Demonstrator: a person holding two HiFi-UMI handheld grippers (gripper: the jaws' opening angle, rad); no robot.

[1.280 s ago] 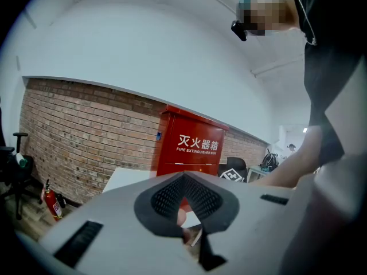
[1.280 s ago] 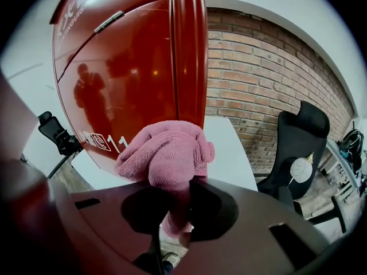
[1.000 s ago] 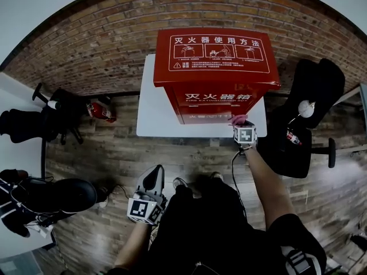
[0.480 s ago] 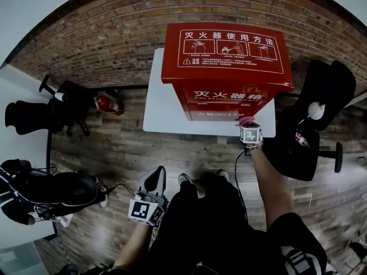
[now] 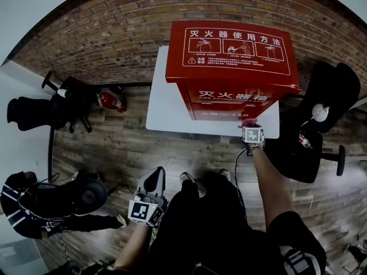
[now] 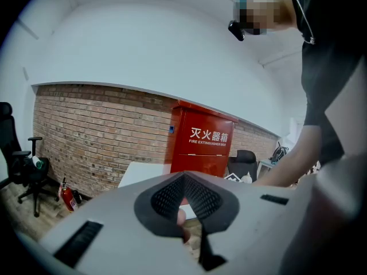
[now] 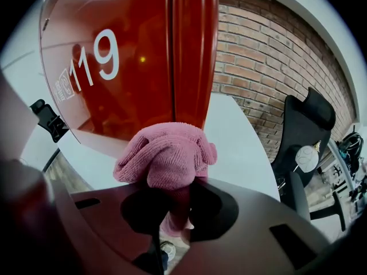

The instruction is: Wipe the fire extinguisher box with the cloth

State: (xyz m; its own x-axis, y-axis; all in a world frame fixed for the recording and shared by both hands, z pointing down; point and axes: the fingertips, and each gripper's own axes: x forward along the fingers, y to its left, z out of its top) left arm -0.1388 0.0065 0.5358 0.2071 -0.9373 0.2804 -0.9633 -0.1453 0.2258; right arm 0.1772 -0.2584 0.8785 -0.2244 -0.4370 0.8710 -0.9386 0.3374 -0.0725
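The right hand-held gripper [image 7: 172, 183] clamps a fluffy pink terry cloth [image 7: 166, 152] at the lower corner of the glossy red fire extinguisher box [image 5: 232, 56], which stands on the white tabletop [image 5: 166, 109]. White print reads "FIRE EXTINGUISHER BOX" and "119". The left hand-held gripper [image 6: 183, 176] has its jaws together, empty.

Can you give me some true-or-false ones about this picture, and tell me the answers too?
1. The right tongs hold a pink cloth. True.
2. The fire extinguisher box is blue. False: it is red.
3. The left tongs are wiping the box. False: they are shut, empty and held low, away from it.
4. The box stands on a white platform. True.
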